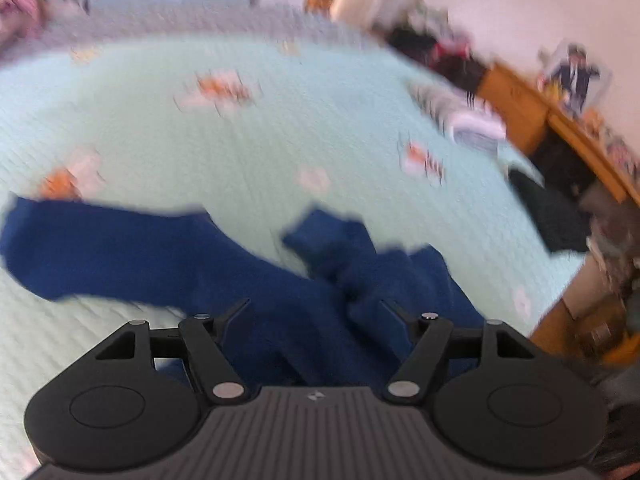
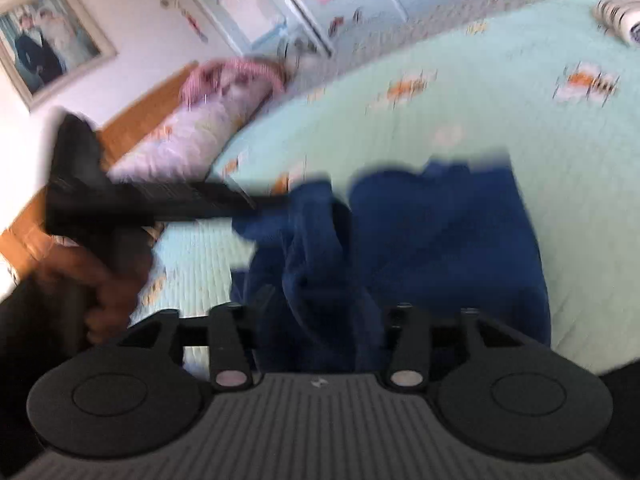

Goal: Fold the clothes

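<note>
A bedroom is showing around the work: a bed under a pale mint quilted bedspread (image 1: pixel 248 148) printed with small orange-and-white motifs is filling both views, heavily blurred. At far left in the right wrist view a framed portrait (image 2: pixel 48 44) is hanging on the white wall above a wooden headboard (image 2: pixel 148 120), with a pink-and-white pillow (image 2: pixel 224 92) lying just beside it; pale blue cabinet doors are standing farther right. In the left wrist view a wooden desk (image 1: pixel 532 116) with dark clutter is running along the right edge, and a striped folded garment (image 1: pixel 460 112) is resting on the far right of the bed.

The dark blue sweater (image 1: pixel 256 280) is lying crumpled on the near part of the bedspread, one sleeve trailing out to the left and another bunching up in the middle. It is looking soft, thick and limp, light enough to lift but likely to sag and drag, so a hem, cuff or shoulder seam would probably be giving the surest hold.

The left gripper (image 1: pixel 316 312) is hovering over the sweater's body with its jaws standing apart and nothing pinched; a hand (image 2: pixel 104 280) is gripping its handle. The right gripper (image 2: pixel 320 316) is standing about half spread over a bunched fold, and whether the pads are pressing cloth I cannot tell.
</note>
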Tool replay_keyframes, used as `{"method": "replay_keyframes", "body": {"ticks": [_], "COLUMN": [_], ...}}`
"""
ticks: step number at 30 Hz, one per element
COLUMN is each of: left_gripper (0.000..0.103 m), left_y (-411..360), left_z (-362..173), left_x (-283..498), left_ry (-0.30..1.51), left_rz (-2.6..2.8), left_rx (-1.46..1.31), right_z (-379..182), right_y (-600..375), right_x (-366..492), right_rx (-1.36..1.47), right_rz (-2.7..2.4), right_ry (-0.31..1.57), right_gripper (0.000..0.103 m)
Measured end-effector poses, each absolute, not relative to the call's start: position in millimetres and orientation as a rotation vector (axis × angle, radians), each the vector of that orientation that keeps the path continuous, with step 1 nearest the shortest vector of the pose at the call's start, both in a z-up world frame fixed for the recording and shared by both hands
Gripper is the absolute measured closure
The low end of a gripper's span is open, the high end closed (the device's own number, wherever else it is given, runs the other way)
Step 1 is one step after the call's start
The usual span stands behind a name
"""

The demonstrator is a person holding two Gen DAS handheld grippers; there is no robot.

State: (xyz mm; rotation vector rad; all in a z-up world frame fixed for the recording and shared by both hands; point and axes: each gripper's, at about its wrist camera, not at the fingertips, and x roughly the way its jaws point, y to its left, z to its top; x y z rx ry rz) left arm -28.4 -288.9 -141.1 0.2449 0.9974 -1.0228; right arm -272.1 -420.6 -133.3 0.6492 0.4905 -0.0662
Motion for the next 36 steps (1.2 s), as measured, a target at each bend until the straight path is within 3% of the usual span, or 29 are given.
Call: {"method": "replay_keyframes", "body": {"ticks": [2,4,12,17,18,19,20,21,28,30,31,33,34,36], "left_gripper": [0.032,0.032,0.032,0.032,0.032,0.032,0.030,0.031,0.032,0.032,0.032,0.032,0.032,0.032], "left_y": [-297,-296,-259,-247,-243,-239,-234,-230,-217,-216,-216,-216,-216,-212], "left_z": [-162,-177,-182,-184,-184,-184,-184,-182,-156,-153,-154,-156,-158,-158], "left_x": [-36,-52,-70,-77,-78,-78,-77,-77,-82,-82,-81,-81,-81,-83], "left_ry": [1.042,1.034,1.006,1.019,1.023,1.030,1.033,1.032,0.909,0.899,0.903,0.917,0.928,0.934], "left_rz": [-1.005,-1.000,-1.011,-1.014,-1.017,-1.022,-1.035,-1.046,-1.115,-1.117,-1.114,-1.102,-1.096,-1.090], "left_rx": [0.301,0.344,0.273,0.251,0.244,0.233,0.211,0.186,0.077,0.065,0.063,0.059,0.058,0.059], "right_z": [-120,-114,-109,-171,-188,-194,-188,-181,-66,-38,-32,-37,-47,-73], "right_y": [-433,-446,-454,-430,-420,-412,-404,-397,-446,-472,-481,-492,-495,-495], "right_x": [-278,-280,-170,-51,-39,-35,-39,-44,-66,-67,-63,-54,-53,-66], "right_rx": [0.664,0.660,0.611,0.612,0.607,0.593,0.570,0.547,0.455,0.484,0.490,0.521,0.541,0.587], "right_rz": [-0.118,-0.202,-0.056,-0.013,-0.035,-0.036,-0.010,0.016,-0.161,-0.174,-0.171,-0.164,-0.176,-0.213], "right_ry": [0.389,0.324,0.478,0.880,0.987,1.031,1.000,0.969,0.594,0.514,0.506,0.548,0.582,0.636], "right_gripper": [0.019,0.010,0.010,0.011,0.016,0.032,0.065,0.086,0.088,0.087,0.081,0.051,0.030,0.029]}}
